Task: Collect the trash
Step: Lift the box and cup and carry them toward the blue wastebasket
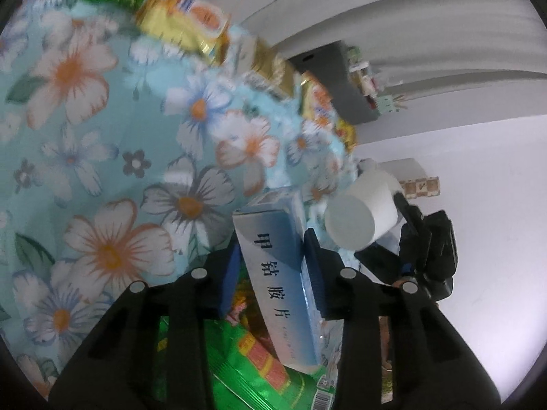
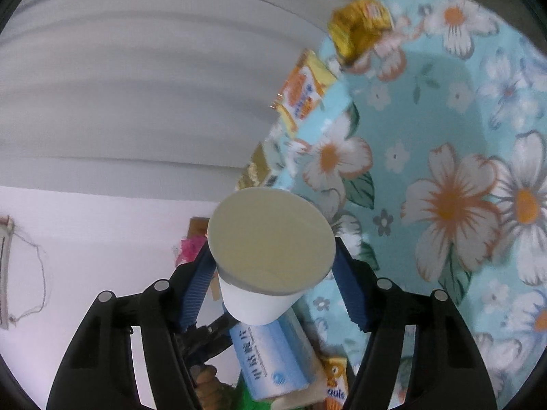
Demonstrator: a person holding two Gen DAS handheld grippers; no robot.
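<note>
Left gripper (image 1: 271, 270) is clamped on the blue medicine box (image 1: 277, 280) above the floral cloth (image 1: 102, 136), right gripper (image 2: 273, 283) grips the white paper cup (image 2: 270, 249), and snack wrappers (image 1: 184, 20) lie uncollected, so plenty remains, I'd say.

Left gripper (image 1: 270, 266): two black plastic fingers with slotted cut-outs, each carrying round silver screw heads (image 1: 137, 287) and a blue ribbed pad (image 1: 312, 266) on its inner face. Right gripper (image 2: 273, 290): identical build, black slotted fingers, silver screw heads (image 2: 383, 284), blue ribbed pads (image 2: 352, 294).
</note>
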